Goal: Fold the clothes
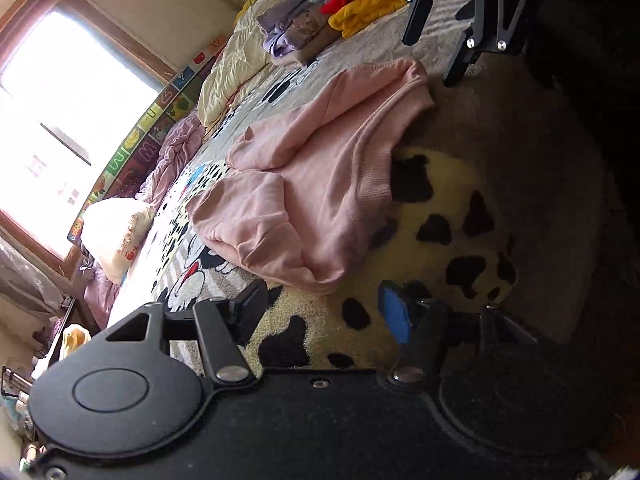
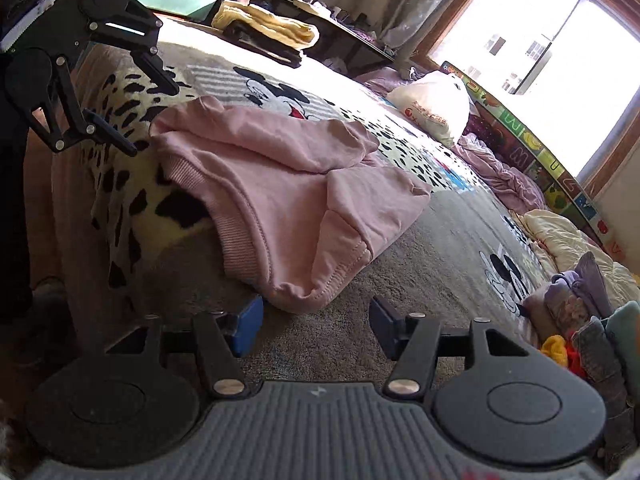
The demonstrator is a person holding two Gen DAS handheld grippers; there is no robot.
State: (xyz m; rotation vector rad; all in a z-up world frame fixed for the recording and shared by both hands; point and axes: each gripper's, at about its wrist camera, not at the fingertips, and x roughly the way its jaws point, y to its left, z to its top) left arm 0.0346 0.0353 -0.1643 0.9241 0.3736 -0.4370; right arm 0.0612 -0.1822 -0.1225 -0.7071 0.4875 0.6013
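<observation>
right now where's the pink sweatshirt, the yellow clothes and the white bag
pink sweatshirt [image 2: 280,184], right wrist view, middle of its folded body
yellow clothes [image 1: 370,10], left wrist view, middle of the yellow bundle in the pile
white bag [image 2: 434,108], right wrist view, its printed side

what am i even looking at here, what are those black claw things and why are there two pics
Each black claw is a pair of hand-held tongs with a camera on it, carried by a person; there is no robot arm. One picture looks along the left tongs, the other along the right tongs, so each view also shows the other pair. Both are open and hold nothing. Between them a pink sweatshirt, partly folded, lies on a cartoon-print bed cover. A pile of other clothes sits further along the bed.
</observation>
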